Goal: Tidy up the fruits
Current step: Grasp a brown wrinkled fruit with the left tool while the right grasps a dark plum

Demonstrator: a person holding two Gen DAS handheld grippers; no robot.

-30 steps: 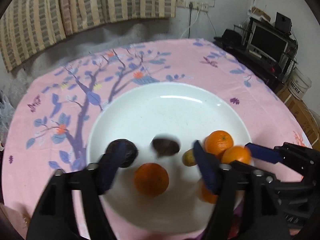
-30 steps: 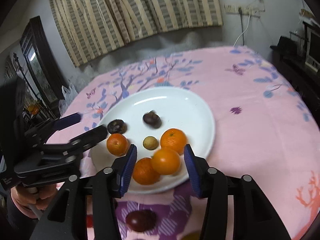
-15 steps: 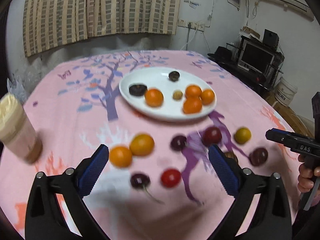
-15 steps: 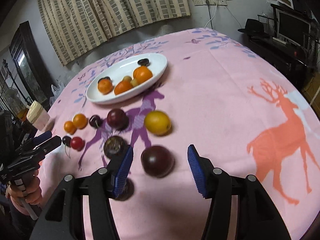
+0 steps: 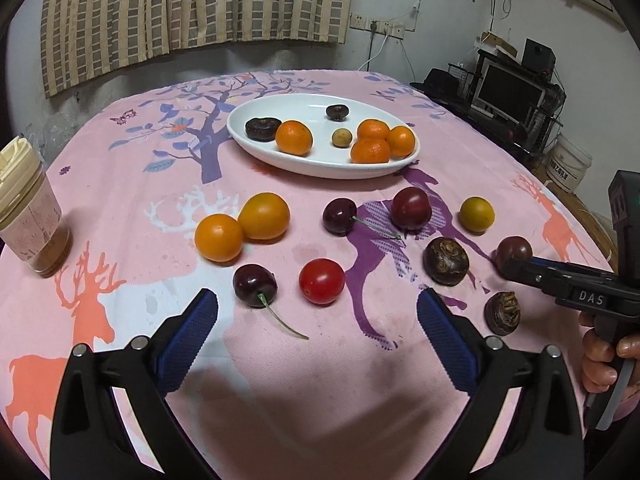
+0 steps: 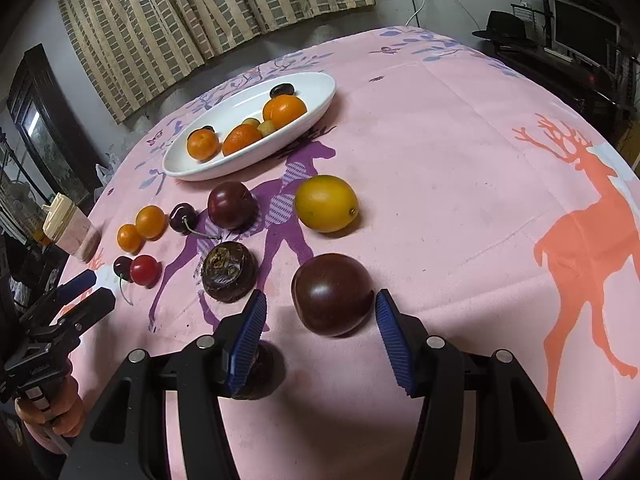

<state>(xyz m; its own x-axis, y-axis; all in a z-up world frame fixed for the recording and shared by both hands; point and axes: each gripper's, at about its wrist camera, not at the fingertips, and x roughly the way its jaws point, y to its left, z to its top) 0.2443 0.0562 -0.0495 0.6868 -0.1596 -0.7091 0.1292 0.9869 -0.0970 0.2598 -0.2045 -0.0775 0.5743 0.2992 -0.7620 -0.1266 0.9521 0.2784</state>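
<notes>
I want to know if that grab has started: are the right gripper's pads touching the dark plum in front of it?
Apart. In the right wrist view the right gripper stands open around the dark plum, with pink cloth visible between each blue pad and the fruit.

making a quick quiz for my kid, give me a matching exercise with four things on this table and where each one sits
Things:
1. red cherry tomato
2. dark purple tomato
3. lidded cup
4. small tan fruit

Places:
A. in the white plate, among the mandarins
B. at the table's left edge in the left wrist view
C. just ahead of the right gripper, between its open fingers' line
D. beside a stemmed cherry, ahead of the left gripper

Pairs: 1-D, 2-C, 3-B, 4-A
</notes>
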